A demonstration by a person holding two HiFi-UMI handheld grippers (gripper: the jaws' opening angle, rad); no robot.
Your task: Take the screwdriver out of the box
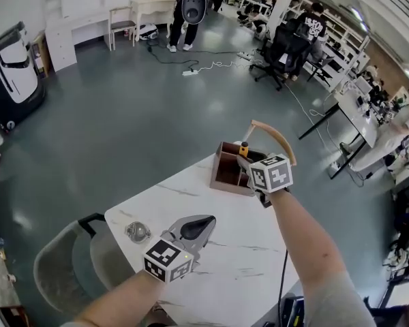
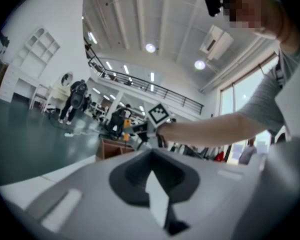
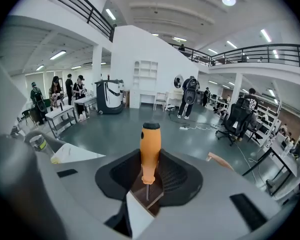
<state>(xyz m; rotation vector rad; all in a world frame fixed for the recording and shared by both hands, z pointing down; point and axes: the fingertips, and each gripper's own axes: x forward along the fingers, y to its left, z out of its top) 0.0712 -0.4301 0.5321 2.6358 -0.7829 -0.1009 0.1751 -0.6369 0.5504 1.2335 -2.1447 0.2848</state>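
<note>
Glossy grey-green floor (image 1: 136,114) fills the upper half; white shelving (image 1: 75,26) upper left, desks (image 1: 358,111) and a black office chair (image 1: 281,54) upper right, round ceiling lights (image 2: 150,47) overhead.

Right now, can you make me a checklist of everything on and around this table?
Surface: white table with grey veins.
Job's things: orange screwdriver upright over the wooden box; can't tell if its tip is clear of the box.
Clutter: one small round shiny thing near the table's edge.
Grippers: right gripper shut on the screwdriver; left gripper shut, empty, above the table.
Cables: thin black cable by the right arm; white cable on the floor.
Surroundings: grey chair, a standing person, desks.
</note>
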